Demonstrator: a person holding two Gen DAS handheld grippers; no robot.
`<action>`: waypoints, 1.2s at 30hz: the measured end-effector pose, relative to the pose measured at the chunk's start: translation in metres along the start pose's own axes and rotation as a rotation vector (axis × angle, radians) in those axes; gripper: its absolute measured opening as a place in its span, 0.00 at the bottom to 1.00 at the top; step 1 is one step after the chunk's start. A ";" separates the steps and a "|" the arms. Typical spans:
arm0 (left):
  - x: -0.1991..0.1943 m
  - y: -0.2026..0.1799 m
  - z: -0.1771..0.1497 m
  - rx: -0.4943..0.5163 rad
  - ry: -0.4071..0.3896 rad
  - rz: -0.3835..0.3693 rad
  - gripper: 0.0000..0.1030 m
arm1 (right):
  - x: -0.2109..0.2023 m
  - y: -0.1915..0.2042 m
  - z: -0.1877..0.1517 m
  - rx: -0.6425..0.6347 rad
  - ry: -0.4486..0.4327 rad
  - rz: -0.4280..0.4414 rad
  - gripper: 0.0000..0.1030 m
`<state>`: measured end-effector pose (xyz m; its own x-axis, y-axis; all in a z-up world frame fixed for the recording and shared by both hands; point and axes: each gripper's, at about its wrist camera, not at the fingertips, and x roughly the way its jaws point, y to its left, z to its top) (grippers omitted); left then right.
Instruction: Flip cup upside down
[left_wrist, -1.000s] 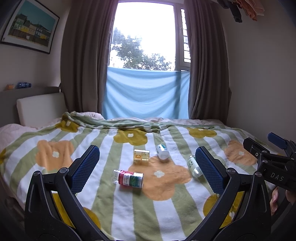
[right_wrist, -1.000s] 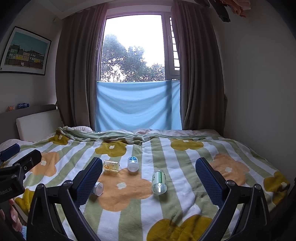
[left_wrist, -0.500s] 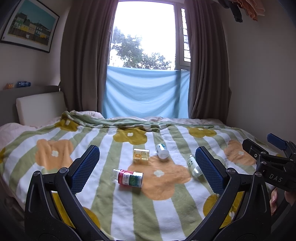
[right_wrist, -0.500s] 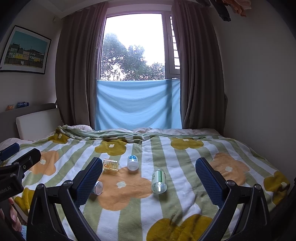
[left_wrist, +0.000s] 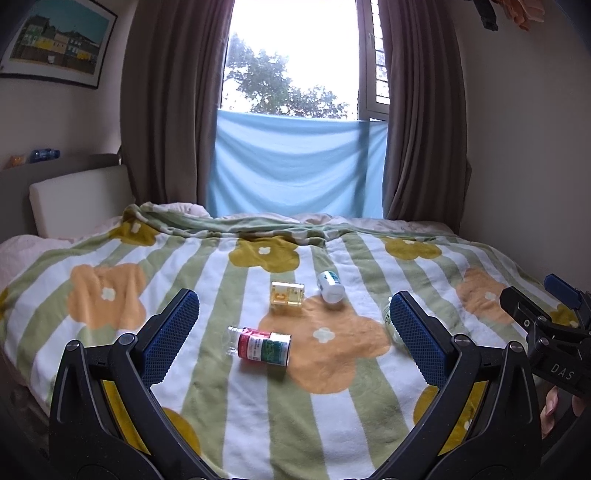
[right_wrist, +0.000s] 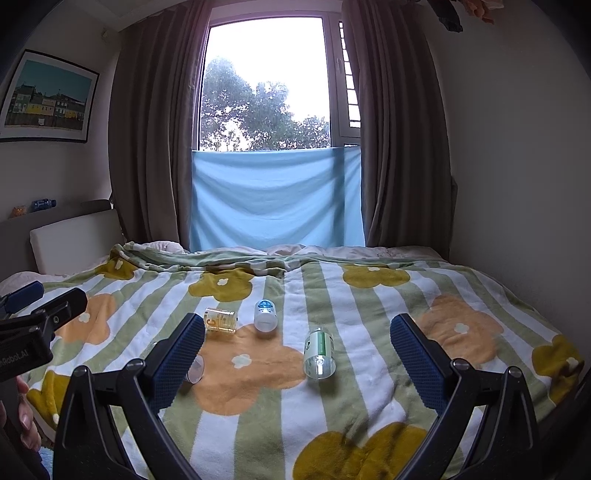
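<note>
Where the 2 views differ: the left wrist view shows the red-labelled bottle (left_wrist: 263, 345) whole and the green-labelled bottle (left_wrist: 386, 314) nearly hidden behind a finger; the right wrist view shows the green-labelled one whole and only the end of the red-labelled one.
Bed: blanket (left_wrist: 332, 406) in green and white stripes with yellow and orange flowers; 4 items lie on it, all on their sides.
Room: window between brown curtains (right_wrist: 155, 147), blue cloth (right_wrist: 273, 199) across its lower part, framed picture (right_wrist: 48, 98) on the left wall.
Cup: yellow clear cup (left_wrist: 287, 297), just beside the white bottle (left_wrist: 330, 286).
Left gripper (left_wrist: 293, 314): fingers spread wide, holding nothing; cup beyond and between the tips.
Right gripper (right_wrist: 298, 321): fingers spread wide, holding nothing; cup just past the left fingertip.
</note>
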<state>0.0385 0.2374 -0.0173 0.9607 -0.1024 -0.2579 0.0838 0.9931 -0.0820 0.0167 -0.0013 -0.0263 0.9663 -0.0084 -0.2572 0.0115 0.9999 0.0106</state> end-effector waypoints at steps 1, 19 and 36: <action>0.008 0.001 0.003 -0.001 0.015 -0.004 1.00 | 0.003 -0.001 0.000 0.001 0.007 0.002 0.98; 0.304 -0.029 0.002 0.667 0.419 -0.150 1.00 | 0.097 -0.024 -0.021 0.009 0.167 0.002 0.98; 0.485 -0.043 -0.057 1.078 0.765 -0.371 1.00 | 0.166 -0.062 -0.065 0.067 0.306 -0.108 0.98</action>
<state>0.4862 0.1419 -0.1937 0.4827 -0.0260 -0.8754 0.8011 0.4170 0.4294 0.1595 -0.0638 -0.1326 0.8368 -0.0994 -0.5385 0.1359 0.9903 0.0284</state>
